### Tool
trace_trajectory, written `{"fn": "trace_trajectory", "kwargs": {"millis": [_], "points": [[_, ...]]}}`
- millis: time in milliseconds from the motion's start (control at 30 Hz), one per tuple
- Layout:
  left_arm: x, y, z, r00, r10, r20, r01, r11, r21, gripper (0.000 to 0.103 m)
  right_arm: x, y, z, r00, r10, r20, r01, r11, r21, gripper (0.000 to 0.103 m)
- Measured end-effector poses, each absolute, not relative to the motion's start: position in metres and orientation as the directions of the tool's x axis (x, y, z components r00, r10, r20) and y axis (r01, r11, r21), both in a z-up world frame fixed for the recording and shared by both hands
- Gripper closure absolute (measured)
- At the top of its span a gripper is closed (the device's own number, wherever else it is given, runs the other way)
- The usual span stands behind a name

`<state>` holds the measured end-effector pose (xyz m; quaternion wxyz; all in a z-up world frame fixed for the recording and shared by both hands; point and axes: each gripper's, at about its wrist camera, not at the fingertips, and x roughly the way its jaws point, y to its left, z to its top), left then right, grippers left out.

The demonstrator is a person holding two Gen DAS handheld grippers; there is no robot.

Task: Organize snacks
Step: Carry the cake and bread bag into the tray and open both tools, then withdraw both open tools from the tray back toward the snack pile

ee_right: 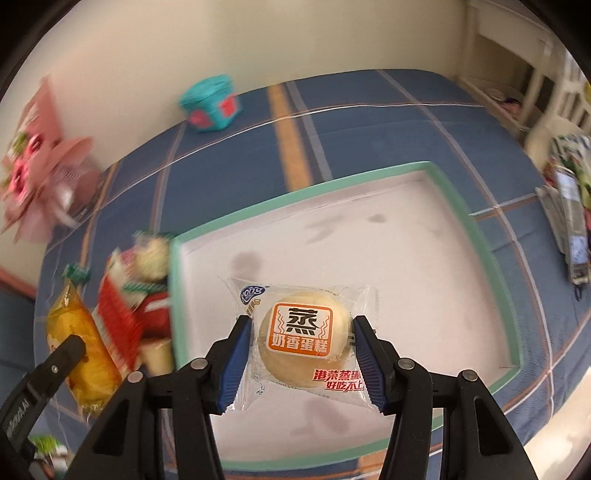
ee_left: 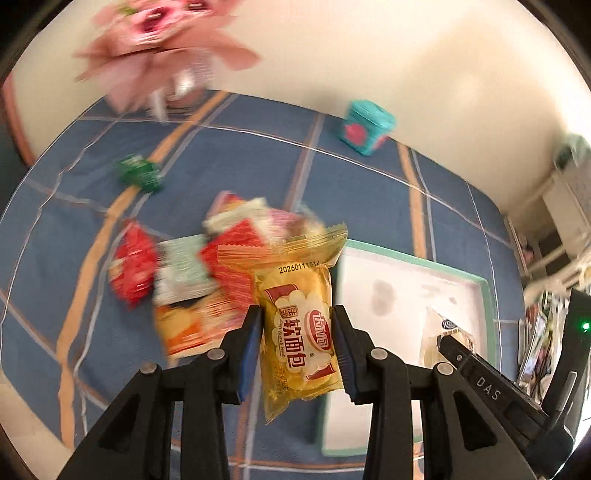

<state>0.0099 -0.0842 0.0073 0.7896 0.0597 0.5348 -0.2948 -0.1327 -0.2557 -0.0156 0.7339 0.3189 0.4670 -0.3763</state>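
My left gripper is shut on a yellow soft-bread packet, held upright above the blue plaid cloth between the snack pile and the tray. The right gripper is shut on a clear packet with a round steamed cake, held over the white, green-rimmed tray. The tray's floor holds no snacks. From the right wrist view the yellow packet hangs left of the tray beside the pile. In the left wrist view the tray rim lies to the right.
A teal box stands at the far edge by the wall. A pink flower bunch sits at the far left. One green packet lies apart from the pile. Magazines and white shelving are off the table's right edge.
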Motion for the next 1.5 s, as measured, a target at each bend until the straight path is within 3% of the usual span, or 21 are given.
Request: {"fn": "trace_trajectory", "kwargs": {"millis": [400, 833, 967, 1067, 1167, 1367, 1500], "points": [[-0.010, -0.187, -0.024, 0.178, -0.399, -0.899, 0.685, 0.706, -0.178, 0.064, -0.158, -0.318, -0.024, 0.179, -0.332, -0.926, 0.927, 0.373, 0.046, 0.045], [-0.015, -0.228, -0.044, 0.172, -0.391, -0.904, 0.744, 0.653, -0.141, 0.063, -0.151, -0.349, -0.042, 0.141, -0.334, -0.932, 0.932, 0.362, 0.012, 0.043], [-0.015, -0.234, -0.045, 0.175, -0.385, -0.906, 0.753, 0.645, -0.129, 0.049, -0.148, -0.349, -0.041, 0.135, -0.332, -0.934, 0.925, 0.380, -0.001, 0.042], [-0.015, -0.234, -0.043, 0.163, -0.378, -0.911, 0.752, 0.646, -0.133, 0.047, -0.146, -0.348, -0.038, 0.130, -0.331, -0.935, 0.921, 0.389, -0.009, 0.038], [-0.014, -0.231, -0.036, 0.154, -0.386, -0.910, 0.746, 0.650, -0.149, 0.041, -0.143, -0.344, -0.029, 0.132, -0.352, -0.927, 0.912, 0.408, -0.025, 0.025], [-0.008, -0.222, -0.025, 0.150, -0.375, -0.915, 0.717, 0.678, -0.160, 0.031, -0.143, -0.338, -0.010, 0.154, -0.374, -0.914, 0.907, 0.421, -0.020, 0.019], [-0.005, -0.213, -0.018, 0.182, -0.355, -0.917, 0.698, 0.704, -0.134, 0.030, -0.144, -0.333, 0.001, 0.169, -0.391, -0.905, 0.903, 0.429, -0.016, 0.015]]}}
